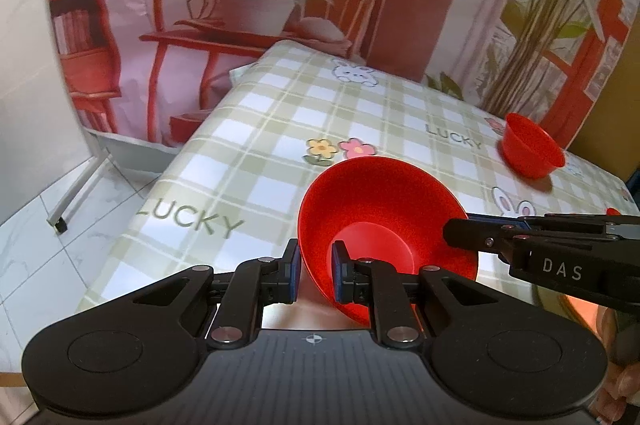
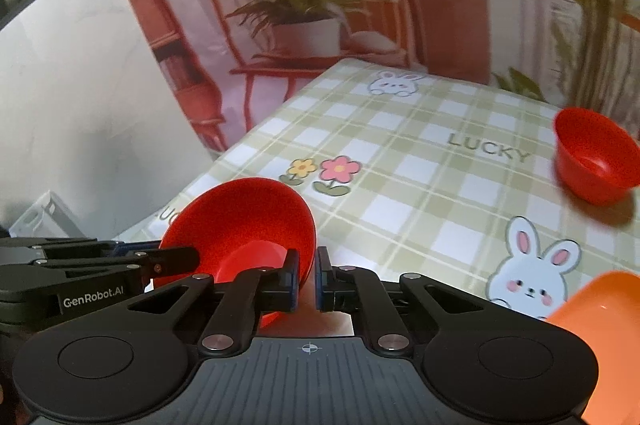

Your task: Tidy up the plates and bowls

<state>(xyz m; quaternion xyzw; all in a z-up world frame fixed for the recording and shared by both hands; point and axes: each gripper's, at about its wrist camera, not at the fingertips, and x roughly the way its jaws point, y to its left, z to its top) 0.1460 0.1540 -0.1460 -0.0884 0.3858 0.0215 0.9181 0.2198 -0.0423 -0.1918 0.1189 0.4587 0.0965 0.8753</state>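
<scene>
Red bowl (image 1: 380,221) tilted on edge near the table's near side, mouth turned far-left and up, rim pinched by the left gripper (image 1: 316,277) and right gripper (image 2: 307,275), smaller red bowl (image 1: 532,149) upright far right on checked tablecloth (image 1: 280,113).

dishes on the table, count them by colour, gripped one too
Red: 2, the large red bowl gripped at its rim by both the left gripper and the right gripper, and the small red bowl standing apart on the tablecloth
Orange: 1, the orange dish, only partly in view
Total: 3
</scene>
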